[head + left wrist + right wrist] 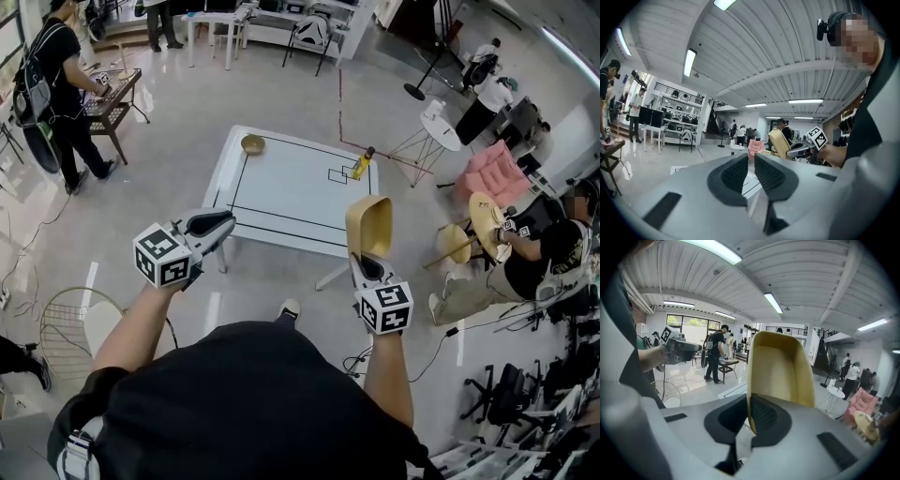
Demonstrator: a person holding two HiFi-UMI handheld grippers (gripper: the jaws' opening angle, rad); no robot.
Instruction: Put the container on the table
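One big white surface (pixel 291 192) stands ahead, and the tan container (pixel 368 228) is not on it yet. The container is up in the air, well apart from the surface. It stands tall in the right hand-held gripper (pixel 367 265), which pinches its wall near the bottom. The left hand-held gripper (pixel 751 169) is pressed almost together on nothing. A little bowl (pixel 252 143) and a yellow bottle (pixel 361 165) sit on the surface. I think the putting down is all left to do.

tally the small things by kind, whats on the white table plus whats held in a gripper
tan container: 1
bowl: 1
yellow bottle: 1
total: 3
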